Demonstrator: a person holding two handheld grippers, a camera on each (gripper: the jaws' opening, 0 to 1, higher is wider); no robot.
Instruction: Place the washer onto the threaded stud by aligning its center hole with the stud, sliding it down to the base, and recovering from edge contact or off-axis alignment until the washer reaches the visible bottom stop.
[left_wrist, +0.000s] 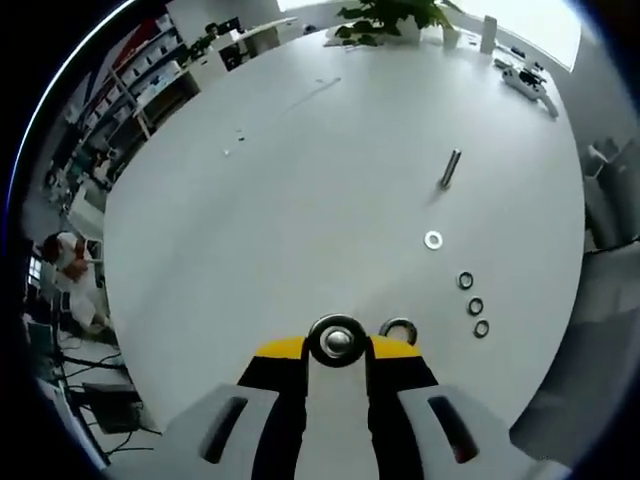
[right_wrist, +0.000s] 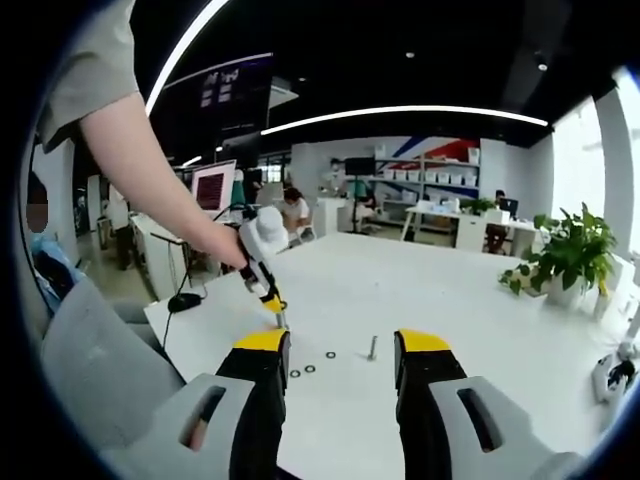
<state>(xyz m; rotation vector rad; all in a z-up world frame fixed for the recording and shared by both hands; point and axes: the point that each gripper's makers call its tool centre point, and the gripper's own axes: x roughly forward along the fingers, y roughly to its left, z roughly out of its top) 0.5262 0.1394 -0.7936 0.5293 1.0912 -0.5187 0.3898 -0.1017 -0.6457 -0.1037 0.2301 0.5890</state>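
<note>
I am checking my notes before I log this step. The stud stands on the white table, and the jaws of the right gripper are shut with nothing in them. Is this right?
Not quite. The right gripper view shows the right gripper with its jaws wide apart, not shut. The rest holds: they grip nothing, and the stud stands on the white table.

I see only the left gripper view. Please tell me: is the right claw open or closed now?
Observer: The right claw is open, with its yellow-tipped jaws wide apart and nothing between them.
Operator: Where does the small upright threaded metal stud stand from that side?
Observer: In the right gripper view the stud stands beyond the gap between the jaws, on the round white table.
Operator: How is my left claw held?
Observer: A person's hand holds the left claw tip down near the table, left of the stud.
</note>
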